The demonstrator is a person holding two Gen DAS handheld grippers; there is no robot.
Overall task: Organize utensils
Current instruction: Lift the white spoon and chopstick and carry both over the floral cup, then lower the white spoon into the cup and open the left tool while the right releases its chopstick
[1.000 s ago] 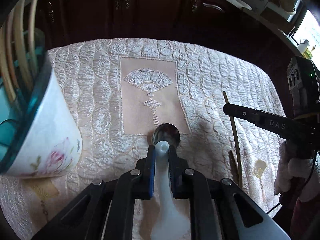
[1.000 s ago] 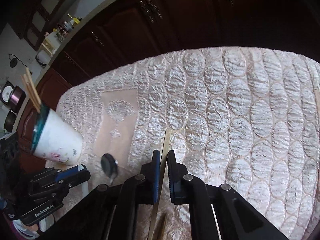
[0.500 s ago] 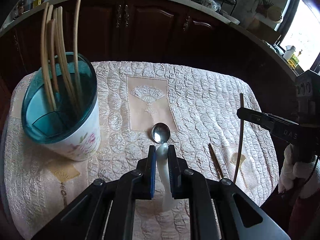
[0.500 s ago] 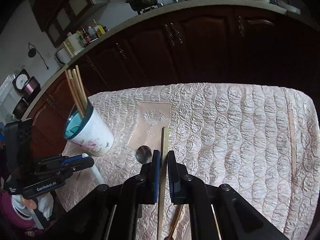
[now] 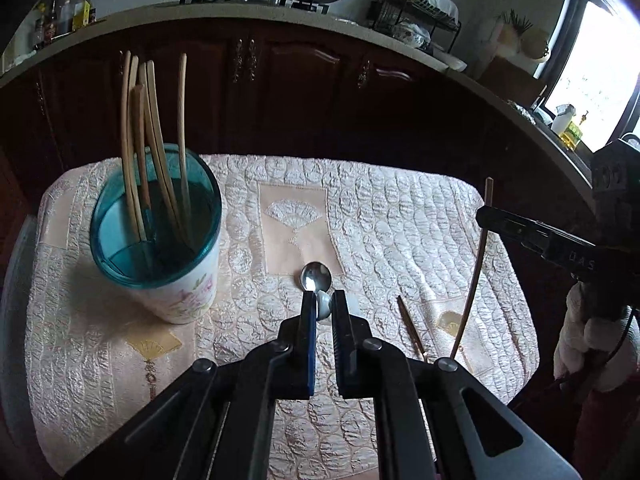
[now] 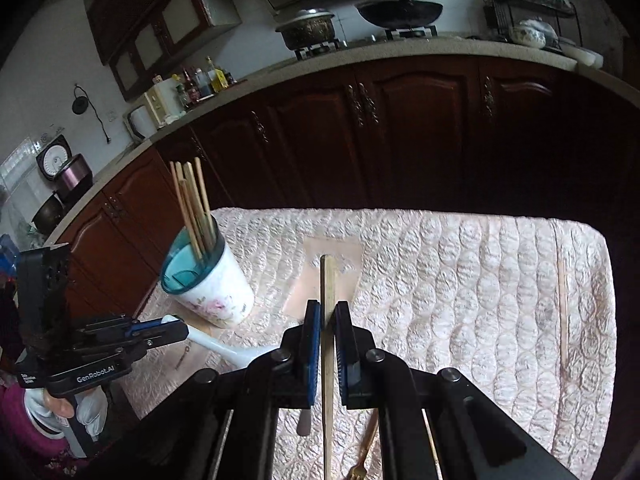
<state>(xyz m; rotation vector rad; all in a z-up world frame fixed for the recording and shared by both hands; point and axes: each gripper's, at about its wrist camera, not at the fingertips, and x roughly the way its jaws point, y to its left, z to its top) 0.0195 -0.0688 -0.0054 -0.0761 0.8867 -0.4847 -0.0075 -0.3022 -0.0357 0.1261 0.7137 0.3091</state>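
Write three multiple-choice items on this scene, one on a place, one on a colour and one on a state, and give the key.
1. In the left wrist view, where does the cup stand relative to the fan panel?
A. left of it
B. right of it
C. on top of it

2. What colour is the cup's inside?
A. red
B. teal
C. yellow

3. How is the right gripper?
A. wide open and empty
B. shut on a fork
C. shut on a chopstick

Key:
1 A: the cup stands on the quilted cloth to the left of the embroidered fan.
2 B: the rim and inner wall are teal, while the outside is white with flowers.
3 C: the pale stick runs between the pads, which press on both its sides.
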